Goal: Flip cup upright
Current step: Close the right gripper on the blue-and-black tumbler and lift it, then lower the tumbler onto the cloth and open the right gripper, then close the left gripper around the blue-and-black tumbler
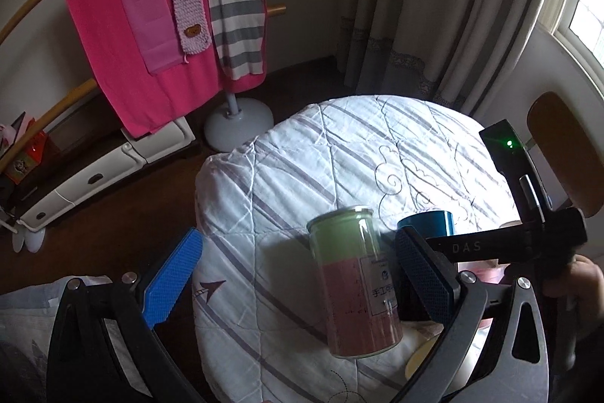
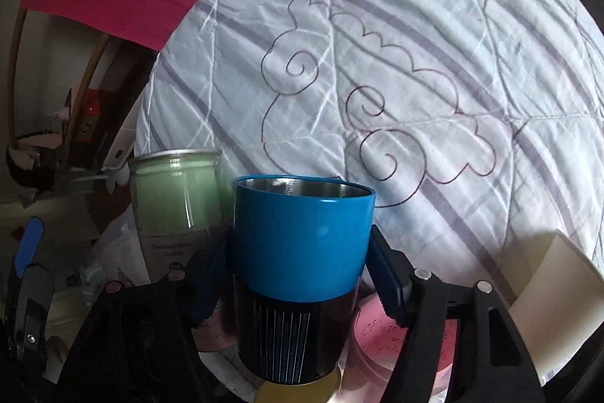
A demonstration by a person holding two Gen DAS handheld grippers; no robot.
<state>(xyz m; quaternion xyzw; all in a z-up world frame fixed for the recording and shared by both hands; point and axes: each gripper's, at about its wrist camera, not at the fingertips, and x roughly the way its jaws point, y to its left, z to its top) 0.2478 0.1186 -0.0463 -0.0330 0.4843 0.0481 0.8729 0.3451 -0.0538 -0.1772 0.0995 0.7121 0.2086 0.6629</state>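
The blue and black metal cup [image 2: 302,252] stands upright with its open rim up, between the blue pads of my right gripper [image 2: 302,278], which is shut on its sides. In the left wrist view only the cup's blue top [image 1: 426,221] shows behind my left gripper's right finger. My left gripper [image 1: 298,274] is open and empty, its fingers spread wide either side of a green and pink jar [image 1: 355,282].
The jar [image 2: 177,203] stands just left of the cup. A quilted white cloth [image 1: 339,146] covers the round table. A pink lidded container [image 2: 381,338] and a cream box [image 2: 558,297] sit at the right. A towel rack [image 1: 151,25] and a chair [image 1: 566,146] stand beyond.
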